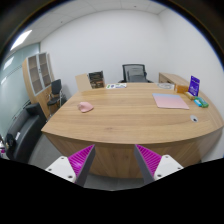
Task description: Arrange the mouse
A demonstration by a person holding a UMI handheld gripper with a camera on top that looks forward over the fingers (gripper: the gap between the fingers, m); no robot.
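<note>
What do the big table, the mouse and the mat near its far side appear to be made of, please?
Table: probably wood or wood-look laminate, shown by its light brown surface with a faint sheen. Mouse: likely smooth pink plastic; too small to confirm. Mat: thin, flat, matte pink sheet, material uncertain. The gripper hangs open, well short of the mouse.

Wooden table (130, 115) — pink mouse (85, 106), pink mat (171, 101) on it.

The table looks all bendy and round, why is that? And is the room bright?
In the gripper view, the wide-angle lens bows the table and its front edge into curves; it is likely straight. The room is evenly bright, with pale glare on the tabletop near the mouse. The gripper shows large and close, jaws open with nothing between them.
</note>
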